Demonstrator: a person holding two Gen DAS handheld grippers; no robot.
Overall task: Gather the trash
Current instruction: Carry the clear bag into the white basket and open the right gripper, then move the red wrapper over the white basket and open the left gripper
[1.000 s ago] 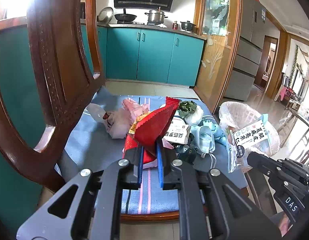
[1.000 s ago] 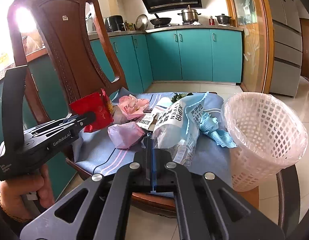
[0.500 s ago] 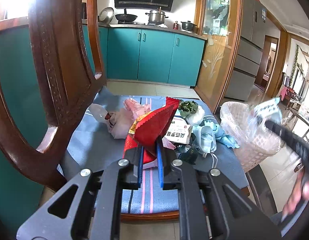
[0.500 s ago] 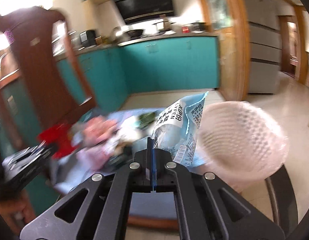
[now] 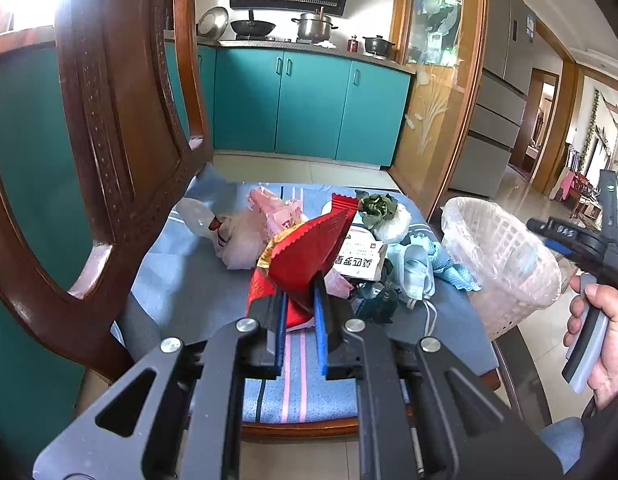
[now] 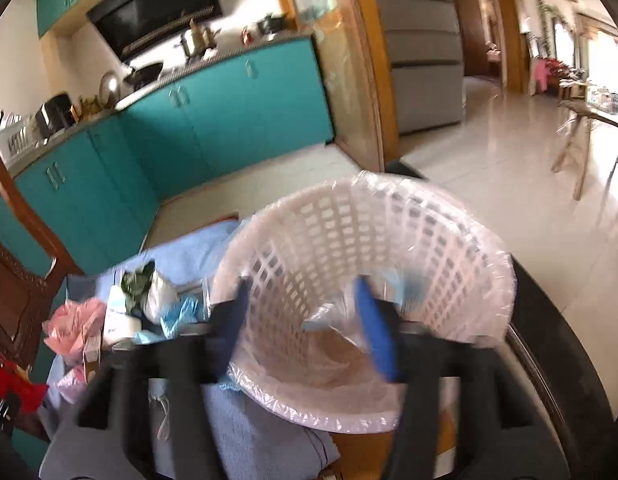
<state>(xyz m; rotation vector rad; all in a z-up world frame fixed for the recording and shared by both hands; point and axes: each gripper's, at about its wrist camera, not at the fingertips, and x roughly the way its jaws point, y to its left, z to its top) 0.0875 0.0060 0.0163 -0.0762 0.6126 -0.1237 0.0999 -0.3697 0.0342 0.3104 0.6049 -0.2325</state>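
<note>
My left gripper [image 5: 300,300] is shut on a red snack wrapper [image 5: 309,252] and holds it above the blue striped chair cushion [image 5: 181,280]. My right gripper [image 6: 309,320] is open and empty over the mouth of the white lattice basket [image 6: 389,240], which has a clear bag liner. A pale plastic bag lies inside the basket [image 6: 337,320]. The basket also shows at the right in the left wrist view [image 5: 505,256]. More trash lies on the cushion: pink bags [image 5: 265,220], a white printed packet [image 5: 361,256], blue face masks [image 5: 417,268].
The wooden chair back [image 5: 117,120] rises close on the left. Teal kitchen cabinets [image 5: 309,108] stand behind. A hand holds the right gripper's handle [image 5: 597,320]. Tiled floor [image 6: 489,168] lies to the right of the basket.
My right gripper swung from the chair to above the basket, opened, and let go of the blue and white snack bag. My left gripper has stayed put with the red wrapper.
</note>
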